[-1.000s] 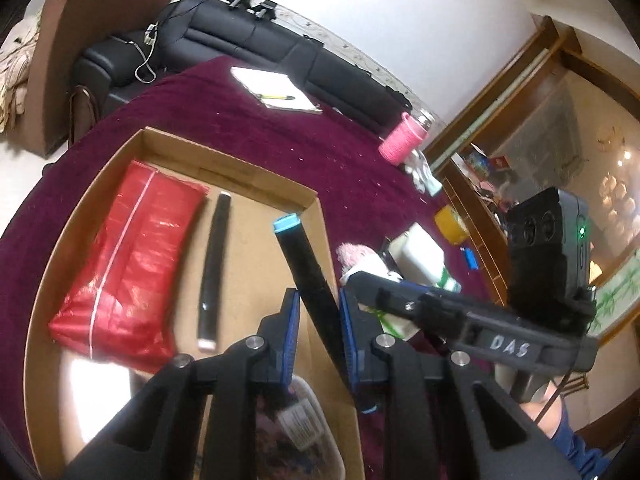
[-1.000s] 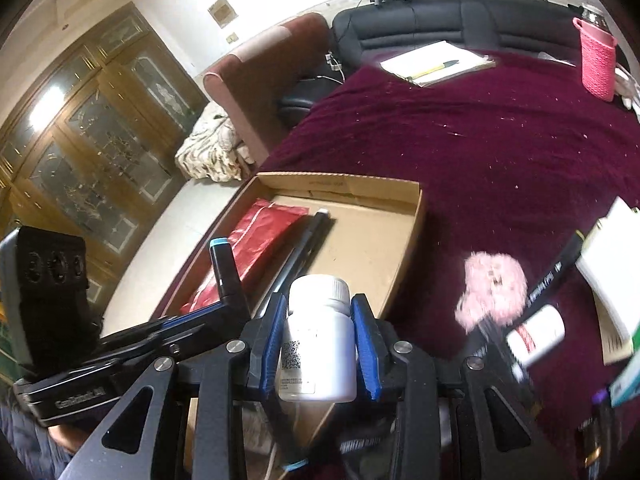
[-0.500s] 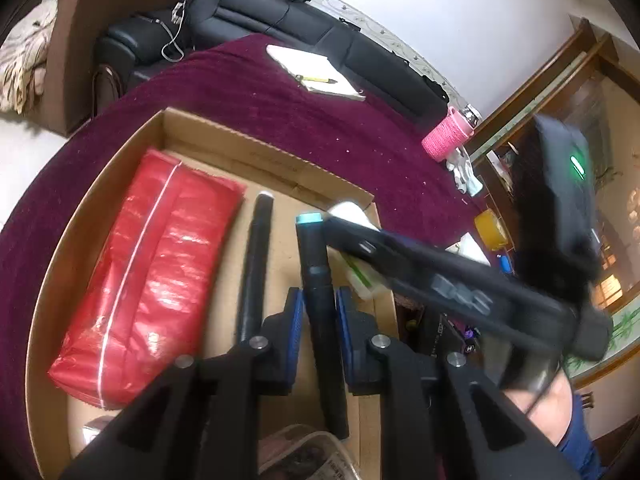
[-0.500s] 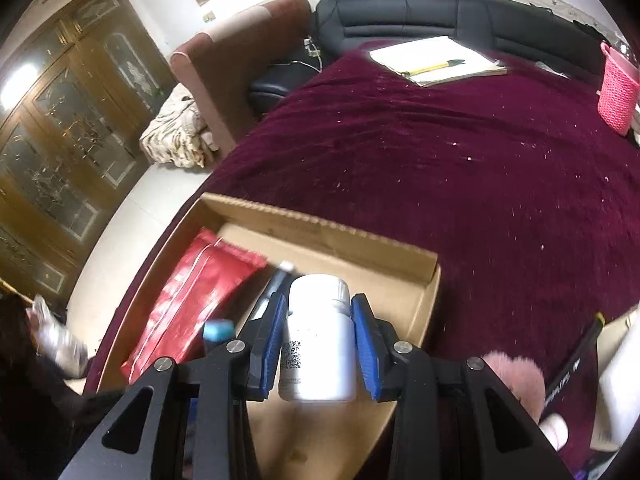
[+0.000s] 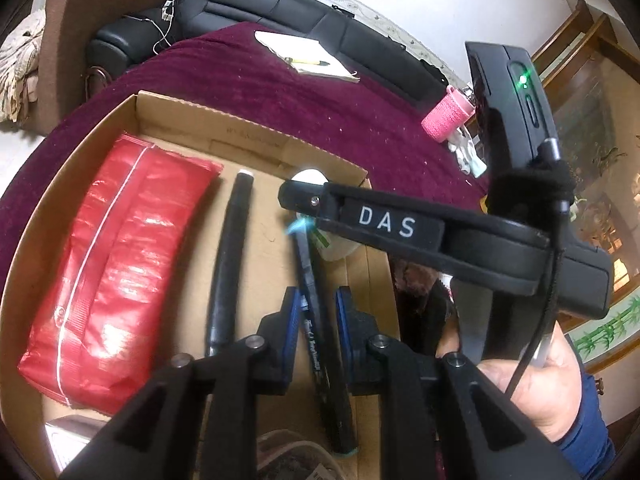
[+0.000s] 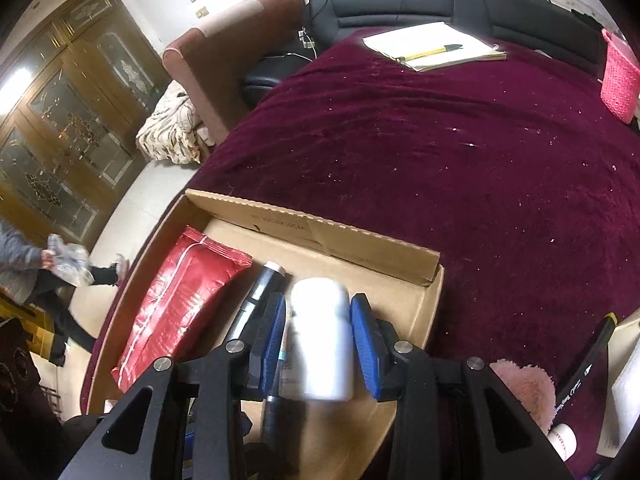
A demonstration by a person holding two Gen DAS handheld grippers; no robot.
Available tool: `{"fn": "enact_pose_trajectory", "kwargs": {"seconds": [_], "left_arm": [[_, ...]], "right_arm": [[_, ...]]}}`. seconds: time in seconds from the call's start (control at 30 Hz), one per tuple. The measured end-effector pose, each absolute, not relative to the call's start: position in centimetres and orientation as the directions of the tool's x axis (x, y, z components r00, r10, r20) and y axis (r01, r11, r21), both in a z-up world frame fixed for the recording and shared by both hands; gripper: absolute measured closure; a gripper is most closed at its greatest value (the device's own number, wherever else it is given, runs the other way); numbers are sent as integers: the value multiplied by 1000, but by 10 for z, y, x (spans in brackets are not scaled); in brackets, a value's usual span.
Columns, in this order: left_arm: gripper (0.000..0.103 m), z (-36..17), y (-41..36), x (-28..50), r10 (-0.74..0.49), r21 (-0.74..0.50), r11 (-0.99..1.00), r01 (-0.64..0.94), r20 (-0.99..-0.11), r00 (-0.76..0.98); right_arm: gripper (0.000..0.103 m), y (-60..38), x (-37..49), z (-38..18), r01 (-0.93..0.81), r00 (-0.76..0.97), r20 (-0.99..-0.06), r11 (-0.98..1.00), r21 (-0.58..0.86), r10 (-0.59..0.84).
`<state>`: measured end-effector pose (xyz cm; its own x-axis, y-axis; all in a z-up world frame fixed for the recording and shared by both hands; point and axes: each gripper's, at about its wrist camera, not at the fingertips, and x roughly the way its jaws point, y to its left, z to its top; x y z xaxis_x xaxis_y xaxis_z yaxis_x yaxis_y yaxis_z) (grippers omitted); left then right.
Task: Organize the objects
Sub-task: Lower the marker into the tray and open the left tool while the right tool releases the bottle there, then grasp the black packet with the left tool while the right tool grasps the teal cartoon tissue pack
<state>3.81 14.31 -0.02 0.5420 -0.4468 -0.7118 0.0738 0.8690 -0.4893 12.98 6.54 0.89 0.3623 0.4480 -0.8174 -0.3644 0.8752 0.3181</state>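
Placement step, both tools over the cardboard box (image 5: 248,136). Left wrist view: the left gripper (image 5: 316,320), low centre, appears pressed onto a black marker (image 5: 316,320) with a teal tip, beside a second dark pen (image 5: 228,264) and a red pouch (image 5: 116,264) at left. Right wrist view: the right gripper (image 6: 320,344), lower centre, pinches a white bottle (image 6: 322,340) inside the box's right corner. Judged next: set each item onto the box floor, then spread the jaws; loose items remain on the maroon cloth (image 6: 480,160) at lower right.

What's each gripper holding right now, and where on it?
Left gripper: black marker, pinched mid-barrel. Right gripper: white bottle, clamped across its body.
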Motion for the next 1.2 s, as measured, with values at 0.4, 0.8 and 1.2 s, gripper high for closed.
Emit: {"fn": "enact_pose_trajectory", "kwargs": {"seconds": [0.4, 0.8, 1.2], "left_arm": [[64, 11, 150, 22, -456, -512, 856, 74, -679, 575], [54, 20, 146, 3, -438, -508, 859, 57, -673, 596], [49, 34, 103, -15, -421, -425, 894, 144, -687, 591]], "right_arm": [[41, 45, 101, 44, -392, 426, -748, 849, 354, 509], [36, -15, 58, 57, -392, 431, -696, 814, 428, 574], [28, -160, 4, 72, -294, 587, -605, 838, 460, 538]]}}
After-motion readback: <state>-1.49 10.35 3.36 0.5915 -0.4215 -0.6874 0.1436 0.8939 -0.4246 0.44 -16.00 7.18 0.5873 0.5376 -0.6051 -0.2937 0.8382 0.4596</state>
